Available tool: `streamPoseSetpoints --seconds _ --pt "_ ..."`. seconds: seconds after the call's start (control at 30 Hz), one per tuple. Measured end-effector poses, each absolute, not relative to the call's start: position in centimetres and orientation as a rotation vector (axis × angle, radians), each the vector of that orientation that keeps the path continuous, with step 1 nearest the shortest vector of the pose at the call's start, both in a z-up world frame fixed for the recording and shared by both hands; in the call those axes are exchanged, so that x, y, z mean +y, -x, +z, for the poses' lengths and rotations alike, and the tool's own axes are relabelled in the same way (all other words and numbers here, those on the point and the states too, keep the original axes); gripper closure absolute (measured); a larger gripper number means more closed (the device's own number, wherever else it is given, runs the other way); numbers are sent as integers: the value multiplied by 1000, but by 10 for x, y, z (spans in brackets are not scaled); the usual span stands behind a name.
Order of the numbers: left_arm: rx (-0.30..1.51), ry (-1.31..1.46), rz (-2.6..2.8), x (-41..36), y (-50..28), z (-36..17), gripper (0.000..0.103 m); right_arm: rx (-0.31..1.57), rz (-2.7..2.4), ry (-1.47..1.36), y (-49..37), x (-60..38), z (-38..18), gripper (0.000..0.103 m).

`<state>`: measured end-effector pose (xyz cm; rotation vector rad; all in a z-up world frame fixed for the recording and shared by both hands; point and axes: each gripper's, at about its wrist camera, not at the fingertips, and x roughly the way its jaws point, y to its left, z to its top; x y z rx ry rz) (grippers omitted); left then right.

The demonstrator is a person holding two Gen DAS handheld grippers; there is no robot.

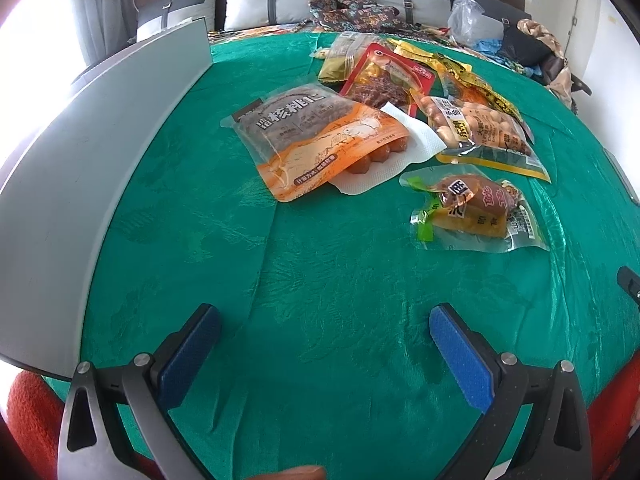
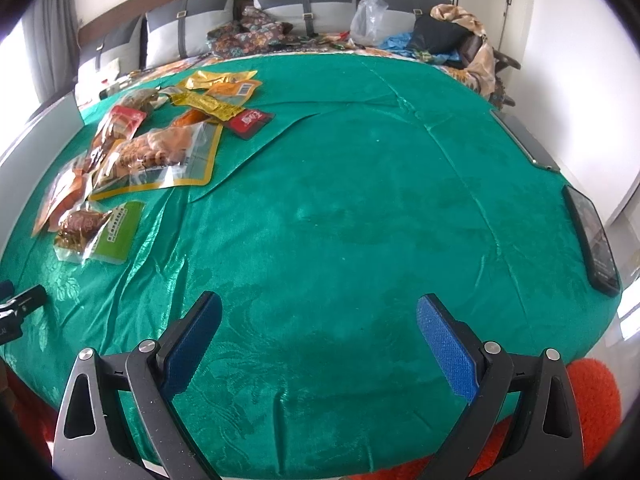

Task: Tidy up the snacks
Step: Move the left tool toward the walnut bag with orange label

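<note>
Status: sorting not begun, by appearance; snack packets (image 1: 400, 120) in loose overlapping heap on green cloth (image 1: 320, 280), far side; left tongs (image 1: 324, 344) wide open, empty; right tongs (image 2: 320, 332) wide open, empty, well apart from heap.

Both rigs look identical: left hand-held gripper (image 1: 325, 354) and right hand-held gripper (image 2: 319, 342) each have 2 black fingers with textured blue pads (image 1: 460, 358), round silver screws and triangular cutouts.
</note>
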<state>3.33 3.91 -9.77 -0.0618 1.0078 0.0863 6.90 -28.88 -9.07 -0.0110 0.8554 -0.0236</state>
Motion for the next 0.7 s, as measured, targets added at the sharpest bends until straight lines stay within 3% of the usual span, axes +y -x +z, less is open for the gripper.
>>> streamPoseSetpoints --seconds 0.27,0.5,0.7 --pt "988 57 71 41 -28 -98 0 877 -35 -54 -87 -311 -81 4" --pt "972 52 59 41 -25 -99 0 898 -19 184 -135 -325 -87 4" --pt "978 55 69 42 -28 -99 0 906 59 181 -164 -343 -97 4"
